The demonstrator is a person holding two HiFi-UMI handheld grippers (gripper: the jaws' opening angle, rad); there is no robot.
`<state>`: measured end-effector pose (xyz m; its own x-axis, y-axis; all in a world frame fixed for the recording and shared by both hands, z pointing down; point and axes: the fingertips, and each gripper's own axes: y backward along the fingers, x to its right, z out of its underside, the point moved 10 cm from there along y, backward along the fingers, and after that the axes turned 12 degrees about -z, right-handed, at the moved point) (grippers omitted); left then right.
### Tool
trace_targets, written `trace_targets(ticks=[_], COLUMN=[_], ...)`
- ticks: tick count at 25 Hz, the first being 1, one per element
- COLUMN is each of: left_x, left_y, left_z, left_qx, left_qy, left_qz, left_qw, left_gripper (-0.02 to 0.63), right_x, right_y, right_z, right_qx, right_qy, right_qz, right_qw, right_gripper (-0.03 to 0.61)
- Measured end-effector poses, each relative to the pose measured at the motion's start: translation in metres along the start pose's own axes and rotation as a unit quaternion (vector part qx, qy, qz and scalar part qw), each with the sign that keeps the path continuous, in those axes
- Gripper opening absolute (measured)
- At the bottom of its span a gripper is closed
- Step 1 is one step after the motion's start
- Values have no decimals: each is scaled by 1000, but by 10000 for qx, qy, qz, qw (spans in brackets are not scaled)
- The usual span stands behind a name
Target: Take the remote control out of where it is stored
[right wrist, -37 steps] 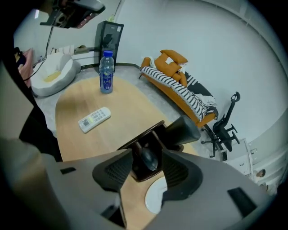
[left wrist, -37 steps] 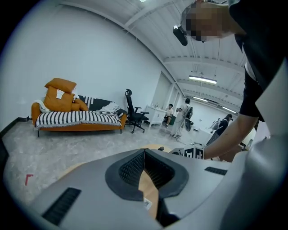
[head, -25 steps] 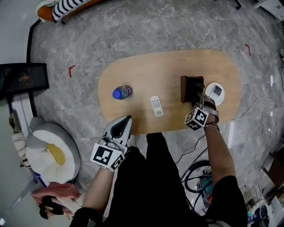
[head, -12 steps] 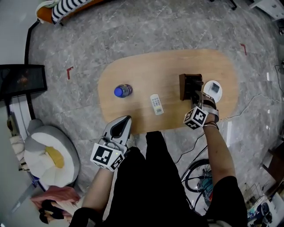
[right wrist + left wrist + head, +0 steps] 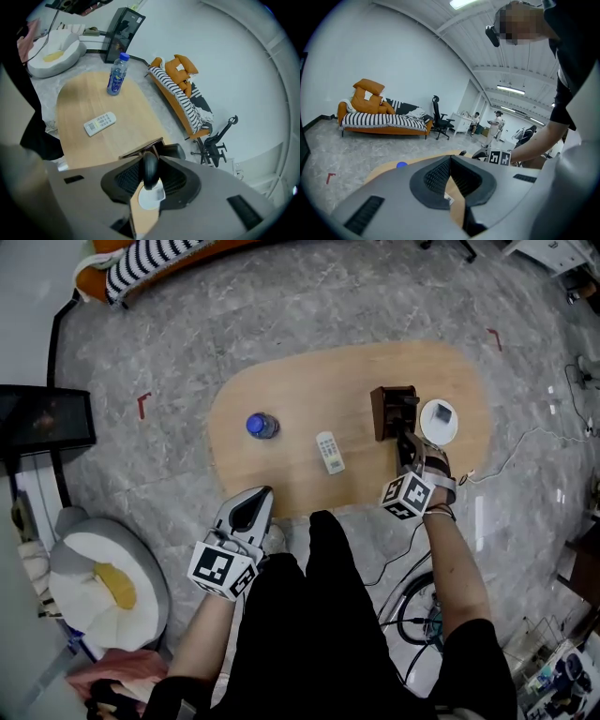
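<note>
My right gripper [image 5: 407, 446] is shut on a slim black remote control [image 5: 150, 170], which stands on end between its pads. It sits just on the near side of the dark brown holder box [image 5: 392, 412], whose top edge [image 5: 140, 147] shows right behind the remote. A white remote [image 5: 329, 452] lies flat mid-table [image 5: 100, 123]. My left gripper [image 5: 255, 501] hangs off the table's near edge by my leg, its jaws shut with nothing in them [image 5: 450, 159].
On the oval wooden table [image 5: 309, 381] there is a blue-capped bottle [image 5: 261, 425] at the left and a white round dish [image 5: 439, 419] right of the holder. A striped sofa [image 5: 150, 263], a screen [image 5: 47, 418] and floor cables [image 5: 412, 615] surround the table.
My right gripper has closed on the black remote and drawn back from the holder toward the table's near edge. The left gripper has not moved.
</note>
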<state>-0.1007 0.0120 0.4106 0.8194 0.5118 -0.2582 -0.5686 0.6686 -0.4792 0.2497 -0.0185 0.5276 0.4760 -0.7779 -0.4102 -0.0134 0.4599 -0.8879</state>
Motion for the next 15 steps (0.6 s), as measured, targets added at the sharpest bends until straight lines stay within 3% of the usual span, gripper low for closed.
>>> trace_targets(ticks=[3, 7, 15], left_x=[0, -1, -7], left_y=[17, 34, 64], left_z=[0, 1, 3], left_qx=[6, 65, 188], left_qy=[-55, -102, -187], left_qz=[21, 65, -24], left_qw=[10000, 9999, 9996], left_gripper=[8, 8, 8], right_x=[-7, -8, -31], right_y=[20, 47, 66], right_z=[-5, -13, -48], right_qx=[240, 694, 1145], right_qy=[-567, -1723, -2141], right_qz=[25, 42, -54], right_qw=[9981, 9826, 9701], right_gripper=[106, 106, 106])
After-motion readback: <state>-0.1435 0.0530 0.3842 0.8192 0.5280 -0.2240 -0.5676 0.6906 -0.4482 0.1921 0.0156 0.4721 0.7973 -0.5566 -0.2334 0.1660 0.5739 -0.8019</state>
